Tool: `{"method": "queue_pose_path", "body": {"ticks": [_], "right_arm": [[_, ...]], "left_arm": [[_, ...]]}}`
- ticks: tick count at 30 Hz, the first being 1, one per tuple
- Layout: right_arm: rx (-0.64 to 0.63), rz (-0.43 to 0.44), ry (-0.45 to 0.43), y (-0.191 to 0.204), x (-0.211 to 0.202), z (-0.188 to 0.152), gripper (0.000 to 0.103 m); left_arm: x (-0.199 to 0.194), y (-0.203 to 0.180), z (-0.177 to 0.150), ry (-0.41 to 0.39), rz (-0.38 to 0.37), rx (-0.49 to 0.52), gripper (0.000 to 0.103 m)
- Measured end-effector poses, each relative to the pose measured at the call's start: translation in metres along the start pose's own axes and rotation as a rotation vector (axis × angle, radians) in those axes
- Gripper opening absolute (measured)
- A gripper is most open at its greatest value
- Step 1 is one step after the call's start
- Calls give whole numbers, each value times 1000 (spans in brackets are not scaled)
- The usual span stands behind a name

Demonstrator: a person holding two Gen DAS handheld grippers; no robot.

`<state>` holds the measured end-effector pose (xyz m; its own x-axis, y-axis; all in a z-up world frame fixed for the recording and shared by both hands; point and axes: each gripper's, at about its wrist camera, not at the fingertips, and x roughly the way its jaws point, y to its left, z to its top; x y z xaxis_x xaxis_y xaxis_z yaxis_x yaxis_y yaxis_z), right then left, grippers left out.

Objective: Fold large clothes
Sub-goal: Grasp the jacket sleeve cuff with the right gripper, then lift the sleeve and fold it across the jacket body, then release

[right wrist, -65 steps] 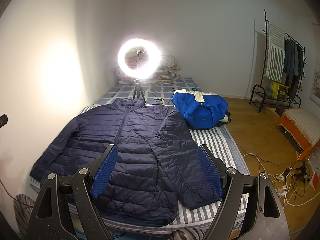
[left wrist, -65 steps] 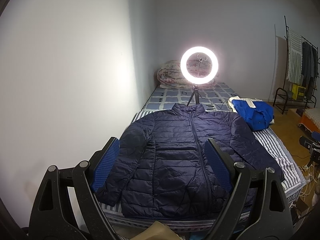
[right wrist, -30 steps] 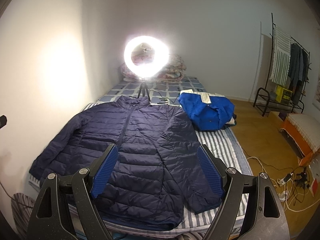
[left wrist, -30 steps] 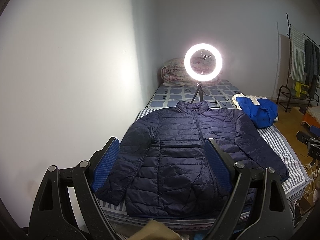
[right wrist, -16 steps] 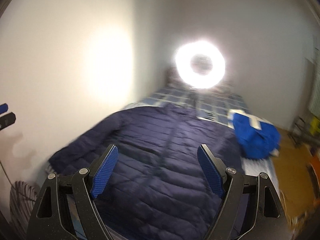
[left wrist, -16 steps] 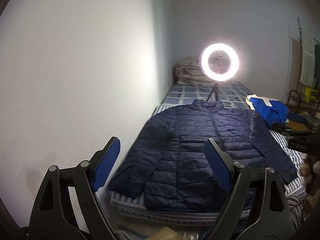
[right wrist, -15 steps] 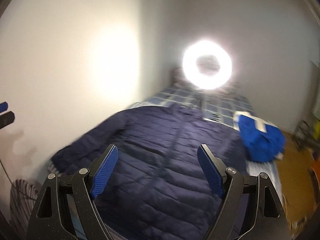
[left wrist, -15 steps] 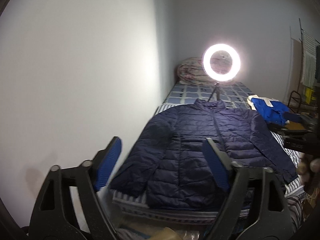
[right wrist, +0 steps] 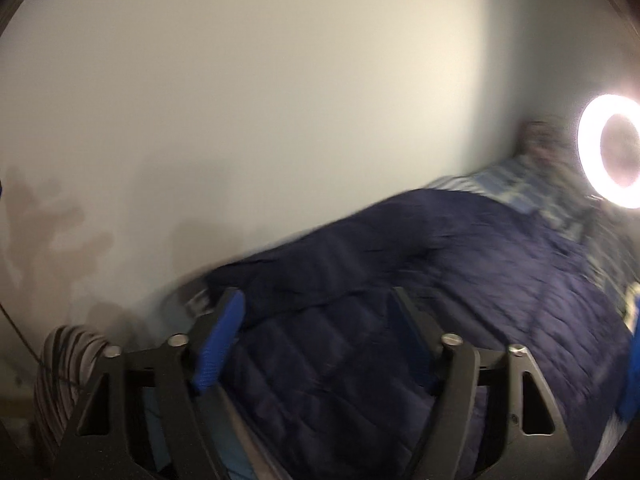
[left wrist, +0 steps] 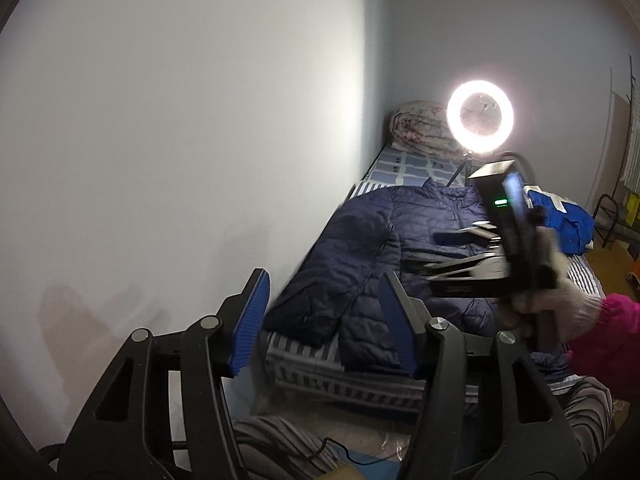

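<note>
A navy quilted jacket (left wrist: 360, 256) lies spread flat, front up, on the striped bed (left wrist: 304, 356). My left gripper (left wrist: 320, 320) hovers short of the bed's near left corner, in line with the jacket's left sleeve; its jaws are closing with nothing between them. A gloved hand with a pink sleeve (left wrist: 608, 340) holds my right gripper (left wrist: 436, 256) over the jacket's middle, pointing left. In the blurred right wrist view the right gripper (right wrist: 316, 336) hangs above the jacket (right wrist: 440, 300) near the left sleeve and hem, jaws closing, nothing between them.
A white wall runs along the bed's left side. A lit ring light (left wrist: 480, 118) on a tripod and a rolled quilt (left wrist: 416, 128) stand at the bed's far end. A folded bright blue garment (left wrist: 568, 220) lies at the right. Striped trouser legs (left wrist: 280, 440) show below.
Both views have swung left toward the wall and dropped. The right gripper has crossed over the jacket and entered the left wrist view. Both pairs of jaws stand narrower.
</note>
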<state>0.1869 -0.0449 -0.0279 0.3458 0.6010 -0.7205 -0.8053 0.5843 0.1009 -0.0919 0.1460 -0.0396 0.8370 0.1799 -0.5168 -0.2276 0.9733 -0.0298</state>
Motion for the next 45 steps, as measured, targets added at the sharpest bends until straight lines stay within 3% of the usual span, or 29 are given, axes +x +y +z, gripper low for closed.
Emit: {"method": "queue_pose_path", "body": {"ticks": [6, 9, 15, 24, 28, 31, 32, 39, 45], "right_arm": [[-118, 164, 138, 37, 78, -3, 56], [-190, 194, 196, 61, 112, -9, 56], [-249, 207, 278, 86, 174, -16, 56], [-313, 182, 387, 100, 226, -28, 56], [-320, 189, 396, 102, 231, -27, 55], [-277, 212, 407, 96, 225, -19, 23], [-240, 227, 410, 89, 222, -13, 7], [43, 346, 300, 30, 180, 18, 6], [250, 345, 159, -50, 124, 42, 5]], "left_arm": [[9, 12, -9, 38, 4, -35, 57], [12, 15, -13, 48, 11, -40, 56], [20, 20, -17, 72, 40, -47, 56], [44, 28, -20, 109, 59, -70, 56], [53, 30, -21, 118, 59, -71, 56], [58, 28, -20, 115, 55, -64, 56], [58, 28, -20, 112, 54, -61, 56], [73, 11, -13, 104, 19, -6, 56], [92, -13, -5, 97, -39, 21, 56]]}}
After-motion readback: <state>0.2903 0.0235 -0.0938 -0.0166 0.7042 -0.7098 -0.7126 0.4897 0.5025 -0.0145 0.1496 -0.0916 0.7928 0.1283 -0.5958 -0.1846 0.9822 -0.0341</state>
